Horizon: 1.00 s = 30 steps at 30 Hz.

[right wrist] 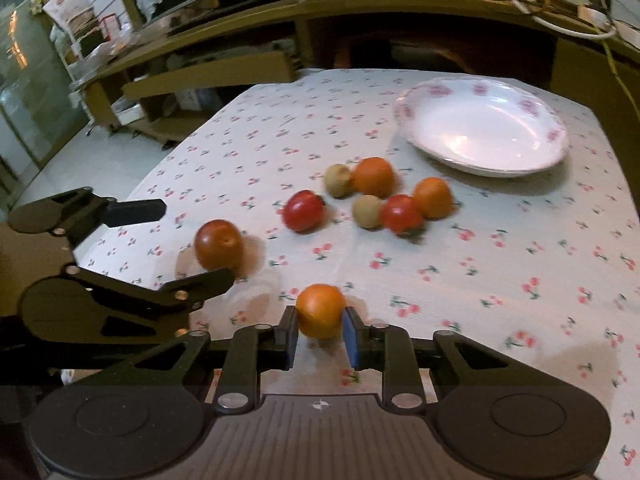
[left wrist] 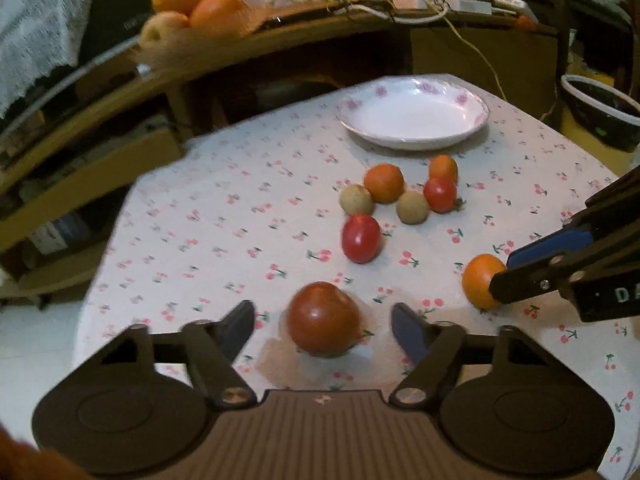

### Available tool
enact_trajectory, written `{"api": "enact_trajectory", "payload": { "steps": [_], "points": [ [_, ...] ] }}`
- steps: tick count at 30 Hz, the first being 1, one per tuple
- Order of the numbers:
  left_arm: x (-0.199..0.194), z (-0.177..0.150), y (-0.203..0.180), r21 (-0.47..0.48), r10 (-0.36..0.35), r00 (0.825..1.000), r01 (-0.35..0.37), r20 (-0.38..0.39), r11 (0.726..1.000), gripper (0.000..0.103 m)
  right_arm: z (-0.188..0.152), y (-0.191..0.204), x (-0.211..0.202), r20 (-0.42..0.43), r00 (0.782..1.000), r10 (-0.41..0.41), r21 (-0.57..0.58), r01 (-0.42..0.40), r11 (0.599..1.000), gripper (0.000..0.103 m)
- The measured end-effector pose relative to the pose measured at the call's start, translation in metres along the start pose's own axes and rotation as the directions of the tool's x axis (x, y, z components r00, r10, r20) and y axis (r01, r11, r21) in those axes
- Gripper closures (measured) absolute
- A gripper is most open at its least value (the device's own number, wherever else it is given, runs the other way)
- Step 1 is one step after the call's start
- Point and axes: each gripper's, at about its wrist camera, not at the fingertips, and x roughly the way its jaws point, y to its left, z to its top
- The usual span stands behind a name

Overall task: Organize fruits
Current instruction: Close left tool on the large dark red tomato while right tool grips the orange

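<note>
My right gripper (right wrist: 320, 330) has its jaws clenched on a small orange (right wrist: 321, 311) resting on the worktop (right wrist: 500, 280), near its front edge. My left gripper (left wrist: 323, 326) has its jaws released, one on either side of a large tomato (left wrist: 323, 318) without touching it. Six more small fruits (left wrist: 384, 183) are grouped between these and the white plate (left wrist: 414, 114).

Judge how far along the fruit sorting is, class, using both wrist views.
Done: nothing yet; the plate holds no fruit. In hand: the right hand-held gripper is shut on a small orange, while the left hand-held gripper stands open around a large tomato. Left: six fruits clustered on the tablecloth.
</note>
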Motion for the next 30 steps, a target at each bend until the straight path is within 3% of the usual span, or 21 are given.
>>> {"api": "enact_trajectory", "payload": {
  "steps": [1,8,16,22,27,30],
  "points": [
    [0.003,0.000,0.000,-0.011,-0.016,1.000,0.016,-0.011,1.000,0.038,0.000,0.000,-0.001,0.001,1.000,0.002,0.005,-0.002,1.000,0.081],
    [0.012,-0.001,0.000,-0.032,-0.012,0.999,0.011,-0.037,0.999,0.047,-0.002,-0.003,0.004,-0.017,1.000,-0.009,0.003,0.009,1.000,0.083],
    [0.013,0.001,-0.002,-0.005,0.003,0.999,-0.004,-0.046,1.000,0.047,0.003,-0.004,0.006,-0.009,1.000,-0.002,-0.014,0.002,1.000,0.076],
    [0.017,0.007,-0.004,0.005,0.004,0.998,-0.004,-0.066,1.000,0.046,0.011,0.002,0.014,-0.012,1.000,-0.017,-0.044,0.017,0.999,0.063],
    [0.018,0.009,-0.003,0.000,0.004,0.997,-0.004,-0.072,1.000,0.049,0.012,-0.002,0.019,-0.020,0.999,-0.040,-0.033,0.039,0.999,0.071],
    [0.014,0.010,0.001,-0.023,-0.002,0.997,0.000,-0.072,1.000,0.057,0.014,-0.005,0.020,-0.017,0.999,-0.029,-0.008,0.028,1.000,0.072]
  ]
}}
